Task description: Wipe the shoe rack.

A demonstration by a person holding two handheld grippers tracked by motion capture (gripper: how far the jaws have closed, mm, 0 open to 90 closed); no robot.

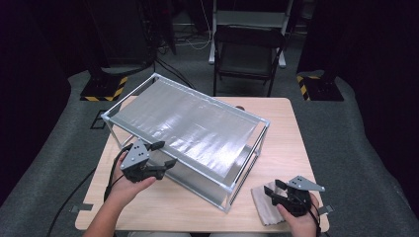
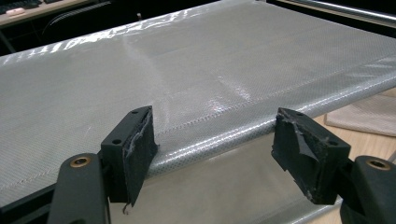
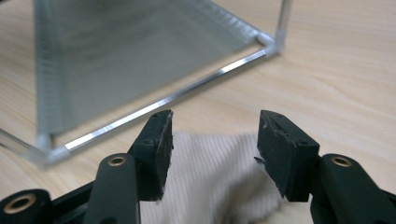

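Observation:
A two-shelf metal rack (image 1: 188,123) with silvery mesh shelves stands slantwise on the wooden table (image 1: 291,133). My left gripper (image 1: 167,153) is open at the rack's near left side. In the left gripper view its pads (image 2: 140,149) stand wide apart, with the top shelf's front edge (image 2: 210,144) running between them, untouched. A beige ribbed cloth (image 1: 262,205) lies flat near the table's front right. My right gripper (image 1: 273,189) hovers low over it, open. In the right gripper view the cloth (image 3: 210,182) lies under the gap between the jaws of my right gripper (image 3: 215,140).
The rack's bottom rail and corner post (image 3: 154,105) stand just beyond the cloth. In the left gripper view the cloth (image 2: 364,116) shows past the shelf edge. A dark chair (image 1: 247,49) stands behind the table, and striped stand bases (image 1: 104,89) sit on the floor.

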